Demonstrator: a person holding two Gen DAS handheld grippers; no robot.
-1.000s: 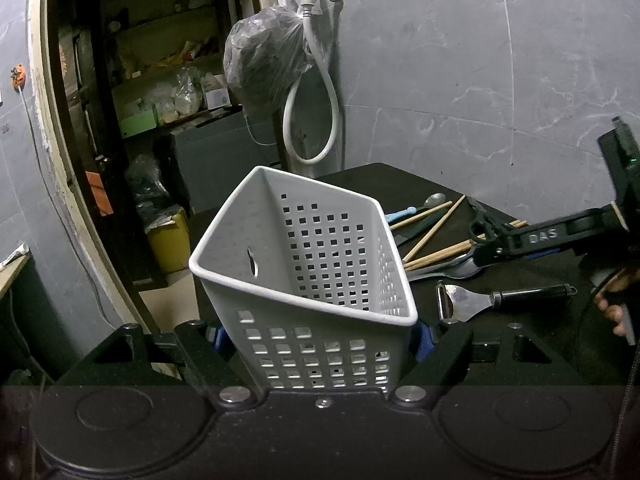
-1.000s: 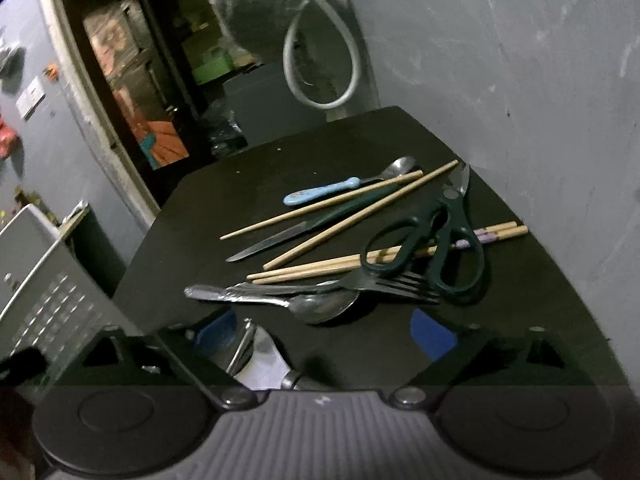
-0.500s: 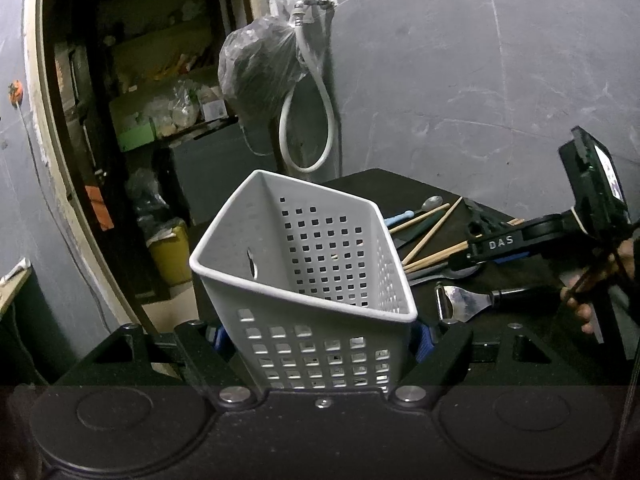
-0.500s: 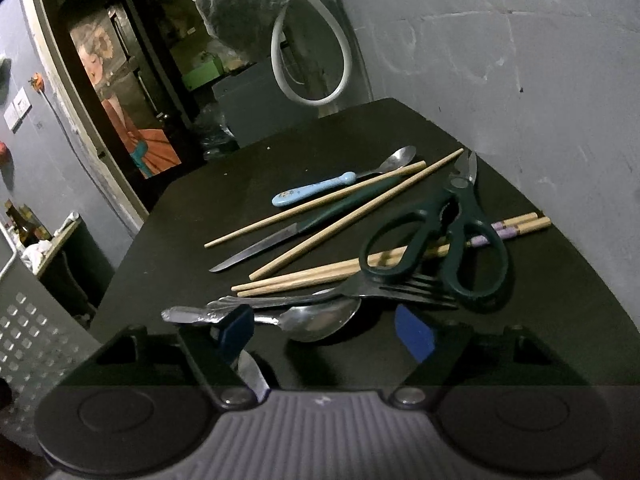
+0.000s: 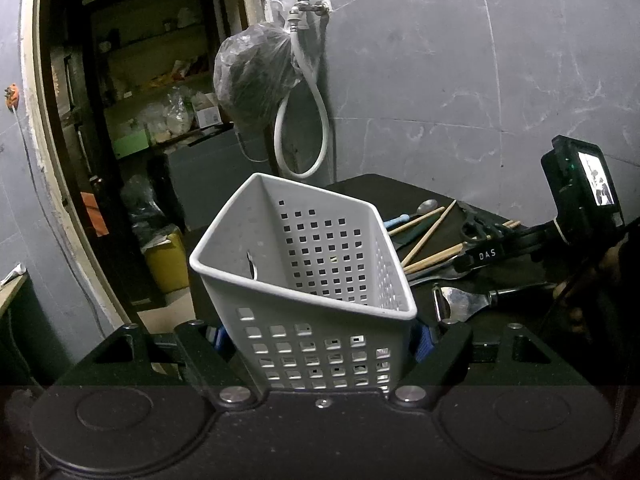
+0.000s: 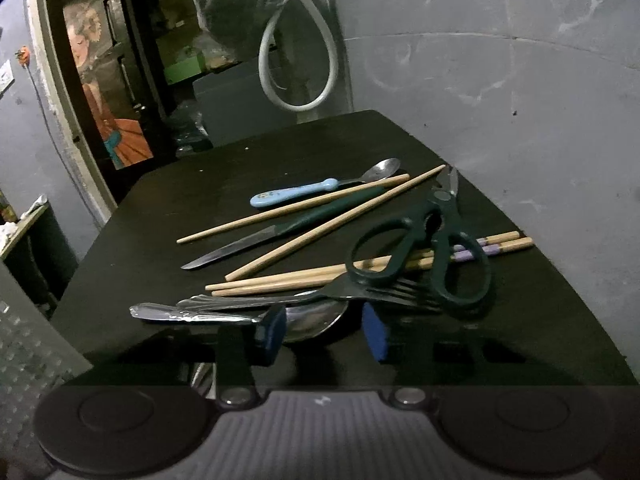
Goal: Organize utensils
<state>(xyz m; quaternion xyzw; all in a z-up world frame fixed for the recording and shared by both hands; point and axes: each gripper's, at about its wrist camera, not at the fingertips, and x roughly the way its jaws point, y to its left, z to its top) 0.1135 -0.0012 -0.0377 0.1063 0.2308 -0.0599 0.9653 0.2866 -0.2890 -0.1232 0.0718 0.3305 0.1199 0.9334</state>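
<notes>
My left gripper (image 5: pixel 320 340) is shut on a white perforated basket (image 5: pixel 312 280), holding it tilted by its lower end. On the black table (image 6: pixel 280 144) lies a heap of utensils: dark green scissors (image 6: pixel 424 256), loose chopsticks (image 6: pixel 304 208), a green-handled knife (image 6: pixel 280 232), a blue-handled spoon (image 6: pixel 296 194), a fork (image 6: pixel 360 294) and a metal spoon (image 6: pixel 316 318). My right gripper (image 6: pixel 322 334) is low over the heap's near edge with its jaws closing. The metal spoon's bowl lies between the blue pads, and a gap still shows at the right pad.
A peeler (image 5: pixel 460 300) with a black handle lies on the table near the basket. A grey wall (image 6: pixel 480 80) runs along the table's right side. A white hose loop (image 5: pixel 300 140) and a dark bag (image 5: pixel 252 72) hang from a tap. An open doorway (image 5: pixel 132 120) lies to the left.
The right gripper's jaws have narrowed a lot and it has come down closer to the metal spoon and fork. The left gripper and the basket have stayed put.
</notes>
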